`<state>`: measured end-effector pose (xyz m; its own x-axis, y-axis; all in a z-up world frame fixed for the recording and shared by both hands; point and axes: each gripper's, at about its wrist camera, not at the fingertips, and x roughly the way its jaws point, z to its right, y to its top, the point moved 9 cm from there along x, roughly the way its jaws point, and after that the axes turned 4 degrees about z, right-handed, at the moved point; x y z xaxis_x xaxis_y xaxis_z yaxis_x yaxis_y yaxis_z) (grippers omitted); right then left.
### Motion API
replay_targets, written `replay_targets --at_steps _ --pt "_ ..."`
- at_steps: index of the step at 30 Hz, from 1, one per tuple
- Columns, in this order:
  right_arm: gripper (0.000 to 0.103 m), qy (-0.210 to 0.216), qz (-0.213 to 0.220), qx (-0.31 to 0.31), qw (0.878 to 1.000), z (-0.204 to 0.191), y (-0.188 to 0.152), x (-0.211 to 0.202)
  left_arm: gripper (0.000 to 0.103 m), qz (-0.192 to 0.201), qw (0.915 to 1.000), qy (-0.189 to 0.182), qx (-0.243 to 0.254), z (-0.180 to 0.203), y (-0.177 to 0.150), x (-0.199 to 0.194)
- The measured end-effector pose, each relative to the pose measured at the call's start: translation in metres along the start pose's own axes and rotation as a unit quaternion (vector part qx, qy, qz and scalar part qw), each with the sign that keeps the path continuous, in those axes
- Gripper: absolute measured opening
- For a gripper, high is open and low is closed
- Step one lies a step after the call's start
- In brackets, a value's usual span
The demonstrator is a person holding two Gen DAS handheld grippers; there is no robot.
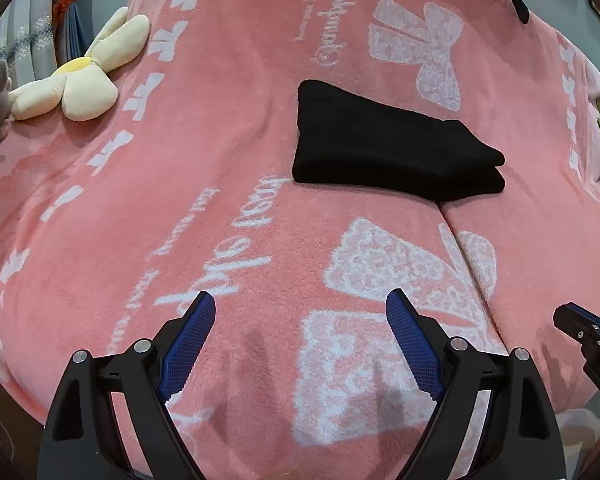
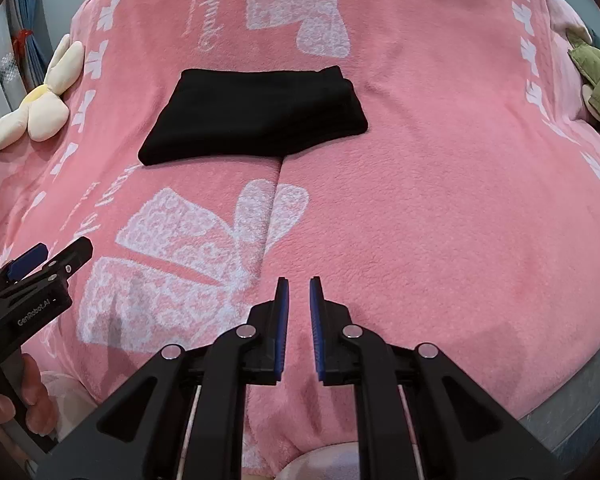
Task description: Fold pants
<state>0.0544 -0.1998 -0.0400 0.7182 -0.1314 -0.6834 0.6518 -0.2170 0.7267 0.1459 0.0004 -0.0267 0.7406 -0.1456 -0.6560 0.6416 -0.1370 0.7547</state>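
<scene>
Little risk remains, it is judged, since the pants already lie folded and neither tool touches them. The chief hazard is a needless return. If the left tool or the right tool is brought back over the bundle, an edge could be snagged and the upper layers dragged off the lower ones. The fleece blanket is soft and uneven, and a crease in it runs from the near edge of the bundle toward the tools. A pull on that blanket, or weight pressed into the bed beside it, could tilt the stack and let it slump. The layers appear loosely stacked, not pressed, so a light nudge is probably enough to open them.

The pants are seen as a black, compact, roughly rectangular bundle with thick stacked layers showing at its right end. It lies flat on the pink blanket on the bed, near the middle, well beyond both tools. A cream flower-shaped plush toy is seen far to the left, and a green item is seen at the right edge, both well apart from the bundle.

The left tool is spread wide with nothing between its pads, only blanket below. The right tool's jaws are drawn nearly together, a narrow gap showing, and nothing is pinched.
</scene>
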Motion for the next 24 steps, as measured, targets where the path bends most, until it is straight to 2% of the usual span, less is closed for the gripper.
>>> replay_targets --at_steps 24 --pt "0.011 0.001 0.0 -0.006 1.0 -0.0032 -0.0002 0.0009 0.085 -0.004 0.9999 -0.002 0.015 0.0066 -0.0019 0.0003"
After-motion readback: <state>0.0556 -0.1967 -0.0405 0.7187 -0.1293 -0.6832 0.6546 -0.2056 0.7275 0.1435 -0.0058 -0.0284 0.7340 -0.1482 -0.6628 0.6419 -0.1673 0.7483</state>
